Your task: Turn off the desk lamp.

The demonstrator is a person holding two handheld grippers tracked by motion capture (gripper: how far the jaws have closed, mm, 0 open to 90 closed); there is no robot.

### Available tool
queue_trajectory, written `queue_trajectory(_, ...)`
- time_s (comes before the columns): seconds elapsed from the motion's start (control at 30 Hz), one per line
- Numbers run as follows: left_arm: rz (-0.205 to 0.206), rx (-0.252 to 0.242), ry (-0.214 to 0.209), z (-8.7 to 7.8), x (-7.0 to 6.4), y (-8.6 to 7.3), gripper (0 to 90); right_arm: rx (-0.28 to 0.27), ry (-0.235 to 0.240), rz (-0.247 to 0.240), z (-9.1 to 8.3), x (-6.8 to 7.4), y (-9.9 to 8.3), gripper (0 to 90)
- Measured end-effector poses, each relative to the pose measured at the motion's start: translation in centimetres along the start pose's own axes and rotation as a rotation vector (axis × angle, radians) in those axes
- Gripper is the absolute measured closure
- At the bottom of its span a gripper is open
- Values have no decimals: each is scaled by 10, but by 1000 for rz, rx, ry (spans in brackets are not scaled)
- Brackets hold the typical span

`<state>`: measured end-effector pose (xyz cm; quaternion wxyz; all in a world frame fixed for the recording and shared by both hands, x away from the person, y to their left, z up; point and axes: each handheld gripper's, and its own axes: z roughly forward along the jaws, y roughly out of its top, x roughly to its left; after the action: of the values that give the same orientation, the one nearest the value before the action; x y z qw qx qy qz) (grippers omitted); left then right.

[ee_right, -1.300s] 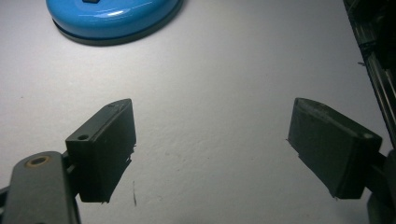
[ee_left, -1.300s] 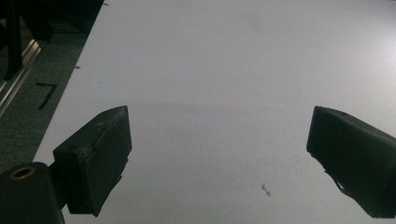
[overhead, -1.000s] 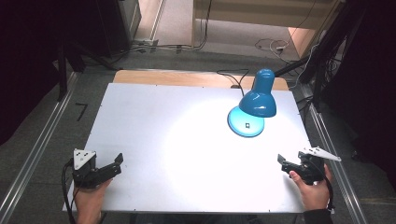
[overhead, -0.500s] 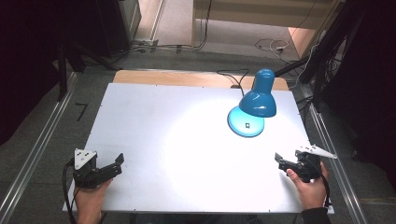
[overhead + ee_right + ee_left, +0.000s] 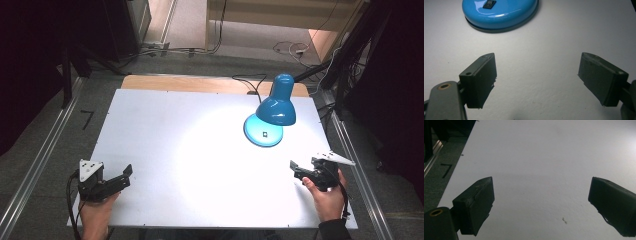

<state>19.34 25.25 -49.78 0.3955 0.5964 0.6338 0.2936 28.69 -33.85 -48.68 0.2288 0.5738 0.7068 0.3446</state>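
A blue desk lamp stands lit at the table's back right, its round base (image 5: pixel 260 136) under the tilted shade (image 5: pixel 276 110). In the right gripper view the base (image 5: pixel 506 12) with its black rocker switch (image 5: pixel 489 3) lies just beyond the jaws. My right gripper (image 5: pixel 295 170) (image 5: pixel 536 75) is open and empty, near the front right edge, a short way in front of the lamp base. My left gripper (image 5: pixel 125 176) (image 5: pixel 541 202) is open with bare table between its jaws, near the front left corner.
The white table top (image 5: pixel 200 150) has a bright pool of lamp light at its middle. The lamp's black cable (image 5: pixel 247 80) runs off the back edge. Metal rails (image 5: pixel 35 165) flank the table on both sides.
My right gripper has crept a little forward and left, toward the lamp base. The left gripper and the lamp have stayed where they were.
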Motion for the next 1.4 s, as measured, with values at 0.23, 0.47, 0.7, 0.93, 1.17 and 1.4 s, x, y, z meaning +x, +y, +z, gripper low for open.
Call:
queue_trajectory(0.23,-4,1,2,0,1,0,73,2,6,-11,4,5,4,139)
queue_trajectory(0.47,-6,0,1,0,1,0,73,1,12,-19,7,9,6,140)
queue_trajectory(0.7,-6,0,2,-1,1,0,73,0,11,-20,9,11,9,142)
queue_trajectory(0.93,-6,2,0,0,2,0,73,3,11,-24,11,12,11,142)
queue_trajectory(1.17,-7,3,-1,-1,2,0,73,2,11,-33,14,14,14,142)
queue_trajectory(1.4,-10,0,3,-1,2,0,73,2,15,-38,16,18,17,142)
